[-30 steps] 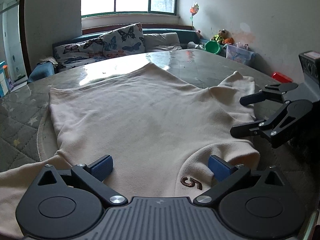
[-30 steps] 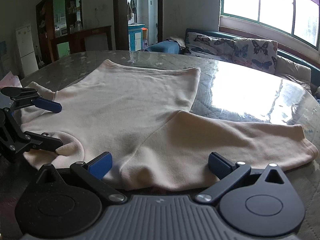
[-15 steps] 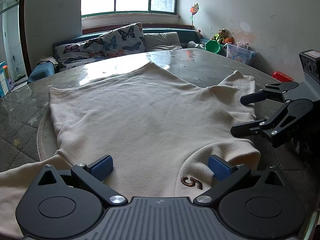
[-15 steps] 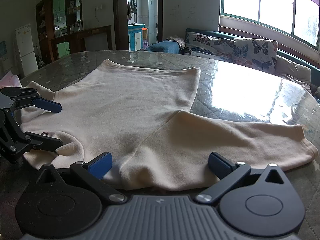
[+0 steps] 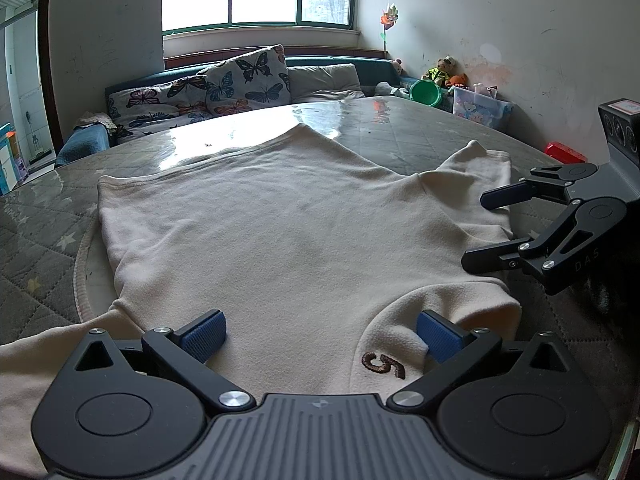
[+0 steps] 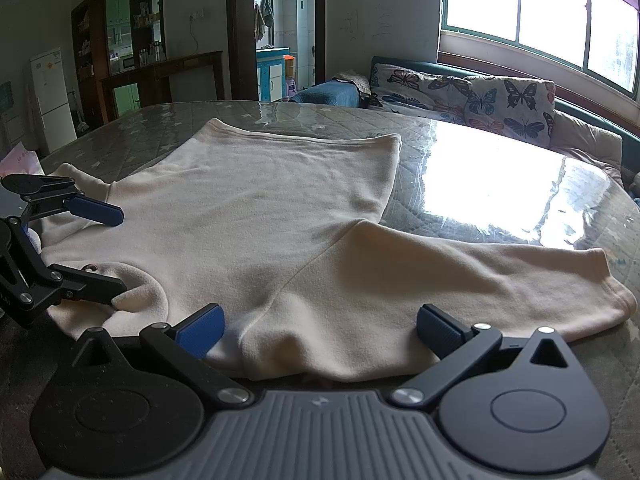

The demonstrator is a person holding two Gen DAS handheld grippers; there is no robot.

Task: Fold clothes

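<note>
From my left tongs (image 5: 320, 330), spread wide with nothing gripped, the cream sweatshirt (image 5: 288, 232) lies flat on the tabletop (image 5: 32, 248) straight ahead, collar end nearest me, hem far off toward the window. Its body runs lengthwise away from both tongs; one sleeve (image 6: 500, 276) stretches out sideways to the right, across that axis. The collar with the brown "5" (image 5: 382, 364) sits between my left fingers, just inside the right-hand pad. My right tongs (image 6: 318, 330), equally wide and empty, straddle the shoulder edge where that sleeve starts, so I judge the right nearer for folding it inward.
</note>
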